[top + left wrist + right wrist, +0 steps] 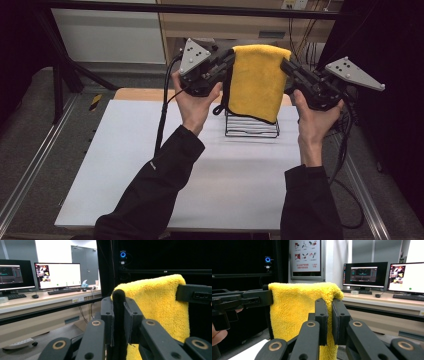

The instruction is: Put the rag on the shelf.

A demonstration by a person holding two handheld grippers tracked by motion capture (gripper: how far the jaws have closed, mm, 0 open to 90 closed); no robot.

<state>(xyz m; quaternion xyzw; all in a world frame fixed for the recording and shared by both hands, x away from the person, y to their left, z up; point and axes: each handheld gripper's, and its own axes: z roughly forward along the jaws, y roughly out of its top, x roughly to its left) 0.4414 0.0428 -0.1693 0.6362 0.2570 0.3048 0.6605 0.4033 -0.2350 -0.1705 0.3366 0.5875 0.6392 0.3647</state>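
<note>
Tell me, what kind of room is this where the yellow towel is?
Probably a lab or office workroom. Lit computer monitors and a black keyboard sit on a long pale desk, and the fluffy yellow towel is held over a white worktable framed by dark curtains.

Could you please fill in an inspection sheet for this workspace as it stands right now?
Surface: white table top, bare apart from the rack.
Job's things: yellow cloth, folded, held up by its top corners above the black wire rack.
Clutter: nothing seen.
Grippers: left gripper shut on the cloth's black-edged corner; right gripper shut on the other corner.
Cables: black cable trails from the left gripper across the table; another hangs off the table's right edge.
Surroundings: desk with monitors and keyboard, a wall poster, dark curtain.
</note>
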